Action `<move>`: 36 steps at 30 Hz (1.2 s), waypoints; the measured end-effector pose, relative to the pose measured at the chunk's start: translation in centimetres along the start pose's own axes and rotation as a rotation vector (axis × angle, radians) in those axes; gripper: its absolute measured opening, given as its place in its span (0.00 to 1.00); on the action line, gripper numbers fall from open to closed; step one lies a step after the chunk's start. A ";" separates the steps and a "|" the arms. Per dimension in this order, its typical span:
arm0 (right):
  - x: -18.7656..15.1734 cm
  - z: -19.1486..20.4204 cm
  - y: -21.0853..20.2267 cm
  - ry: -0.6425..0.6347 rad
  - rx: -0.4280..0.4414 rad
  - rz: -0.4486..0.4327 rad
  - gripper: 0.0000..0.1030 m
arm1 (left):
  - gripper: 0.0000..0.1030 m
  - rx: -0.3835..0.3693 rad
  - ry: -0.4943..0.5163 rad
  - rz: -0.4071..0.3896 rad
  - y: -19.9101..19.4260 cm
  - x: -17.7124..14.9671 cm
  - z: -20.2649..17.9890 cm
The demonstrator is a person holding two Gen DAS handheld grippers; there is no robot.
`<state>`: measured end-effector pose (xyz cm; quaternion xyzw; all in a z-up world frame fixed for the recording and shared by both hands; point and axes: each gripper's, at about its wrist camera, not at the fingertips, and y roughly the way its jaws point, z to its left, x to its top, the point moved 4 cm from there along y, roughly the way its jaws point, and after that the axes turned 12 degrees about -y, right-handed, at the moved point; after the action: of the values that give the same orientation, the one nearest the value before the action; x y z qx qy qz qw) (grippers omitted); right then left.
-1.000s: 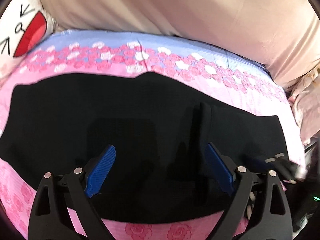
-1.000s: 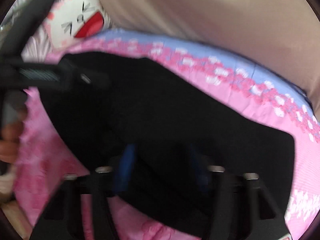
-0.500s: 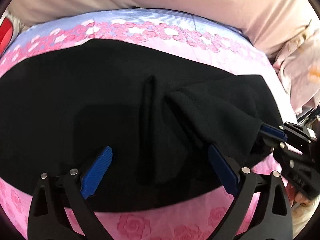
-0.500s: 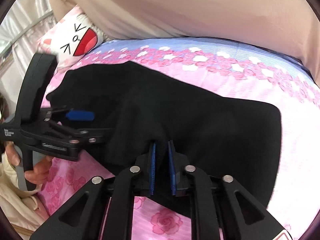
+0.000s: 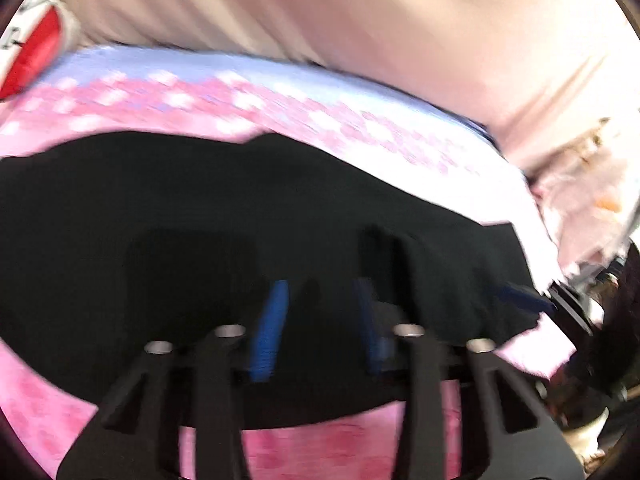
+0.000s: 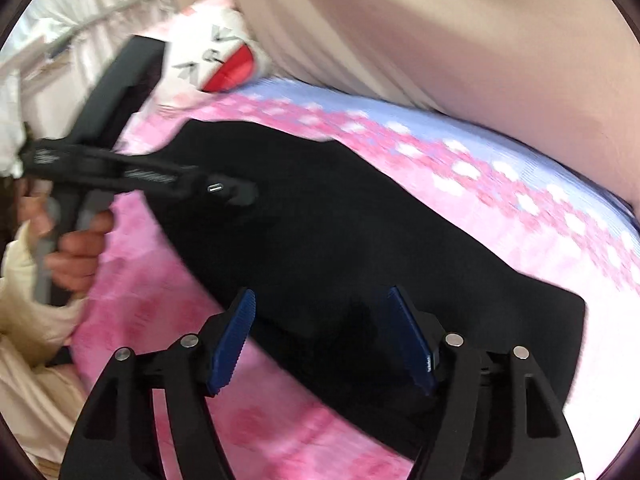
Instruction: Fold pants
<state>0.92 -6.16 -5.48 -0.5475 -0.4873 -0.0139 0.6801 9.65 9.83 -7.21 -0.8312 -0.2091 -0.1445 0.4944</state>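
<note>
Left wrist view, blurred: black pants (image 5: 240, 216) lie lengthwise left to right across the pink floral bed (image 5: 320, 452); left tongs (image 5: 320, 320) narrowed, grip unclear.

Right wrist view: pants run diagonally, upper left to lower right; right tongs (image 6: 322, 336) wide apart; no lettering legible.

Pink rose-print bedsheet (image 6: 152, 312), beige duvet (image 5: 320, 12), cartoon-face pillow (image 6: 216, 64) behind

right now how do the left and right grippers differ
Opening: the right gripper has its jaws spread wide; the left gripper has jaws drawn closer together, a narrower gap.
Sharpness: the right gripper shows crisply, the left is motion-blurred.
Shared: both have blue pads on black arms and sit over the black pants on the pink floral sheet.
</note>
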 end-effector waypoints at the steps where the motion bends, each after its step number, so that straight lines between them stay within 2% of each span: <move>1: 0.3 0.4 0.6 -0.005 0.013 -0.002 0.65 | 0.63 0.008 -0.017 -0.016 -0.4 0.3 0.5; 2: 0.4 1.0 1.7 -0.015 0.024 0.014 0.65 | 0.66 0.013 -0.034 -0.033 -0.8 0.7 1.0; 6: -0.9 2.3 5.4 -0.071 0.005 0.126 0.65 | 0.67 0.041 -0.032 -0.042 -1.1 0.3 1.6; 8: -1.1 2.0 6.0 -0.071 -0.022 0.116 0.59 | 0.67 0.054 -0.021 -0.021 -0.6 -0.3 1.5; 9: -1.0 1.8 5.9 -0.054 -0.009 0.105 0.48 | 0.67 0.056 -0.015 -0.016 -0.6 -0.6 1.8; 10: -0.8 1.2 5.6 -0.016 0.028 0.092 0.41 | 0.67 0.057 -0.010 -0.012 -0.7 -0.8 1.9; 11: -0.5 0.2 4.9 0.061 0.100 0.060 0.22 | 0.67 0.059 -0.008 -0.009 -0.6 -1.1 1.9; 12: -0.2 -0.8 4.2 0.121 0.137 0.028 0.06 | 0.67 0.061 -0.008 -0.010 -0.6 -1.2 1.8; 14: 0.3 -1.8 3.0 0.159 0.147 -0.036 0.09 | 0.67 0.046 -0.006 -0.013 -0.7 -1.2 1.7; 15: 0.4 -2.0 2.8 0.157 0.135 -0.044 0.14 | 0.67 0.041 -0.006 -0.014 -0.6 -1.2 1.6; 16: 0.2 -1.7 3.0 0.140 0.134 -0.016 0.18 | 0.67 0.039 -0.006 -0.015 -0.6 -1.1 1.5; 17: -0.2 -1.4 3.1 0.123 0.133 0.016 0.29 | 0.67 0.038 -0.002 -0.016 -0.6 -1.1 1.5; 18: -0.8 -0.7 3.1 0.089 0.121 0.048 0.35 | 0.67 0.043 -0.001 -0.017 -0.7 -1.0 1.5; 19: -1.0 -0.4 3.0 0.069 0.113 0.058 0.37 | 0.67 0.050 0.001 -0.021 -0.7 -1.0 1.5; 21: -1.9 0.6 3.1 0.017 0.079 0.089 0.48 | 0.72 0.055 0.003 -0.024 -0.8 -1.0 1.6; 23: -2.5 0.6 4.0 -0.003 0.045 0.111 0.45 | 0.75 0.063 0.002 -0.029 -0.7 -1.0 1.6; 24: -2.6 0.2 4.2 0.007 0.026 0.108 0.27 | 0.75 0.068 0.006 -0.027 -0.5 -1.1 1.6; 25: -2.3 -0.3 4.2 0.042 0.044 0.091 0.16 | 0.75 0.072 0.009 -0.025 -0.3 -1.1 1.5; 26: -1.7 -0.8 3.7 0.103 0.100 0.047 0.06 | 0.75 0.080 0.012 -0.026 -0.3 -1.0 1.4; 29: 0.2 -0.8 2.7 0.112 0.079 -0.036 0.08 | 0.75 0.074 0.023 -0.031 -0.5 -1.0 0.9; 30: 0.4 -0.4 3.1 0.092 0.075 -0.019 0.15 | 0.75 0.072 0.024 -0.035 -0.6 -0.9 0.9; 31: 0.2 0.1 4.1 0.057 0.068 0.024 0.17 | 0.75 0.072 0.025 -0.037 -0.7 -0.9 0.8; 33: -0.9 1.2 5.5 -0.007 0.015 0.100 0.31 | 0.75 0.080 0.022 -0.036 -0.6 -1.0 1.0; 34: -1.1 1.7 5.4 -0.034 0.002 0.097 0.35 | 0.75 0.082 0.017 -0.035 -0.7 -1.0 1.2; 35: -1.1 2.4 5.1 -0.065 -0.005 0.090 0.50 | 0.75 0.082 0.014 -0.035 -0.7 -1.1 1.3; 36: -1.1 2.8 5.0 -0.088 -0.023 0.087 0.56 | 0.75 0.085 0.011 -0.035 -0.8 -1.2 1.5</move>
<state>1.27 -2.64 -10.09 -0.5759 -0.4923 0.0341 0.6517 8.30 11.28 -7.85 -0.8049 -0.2267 -0.1485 0.5279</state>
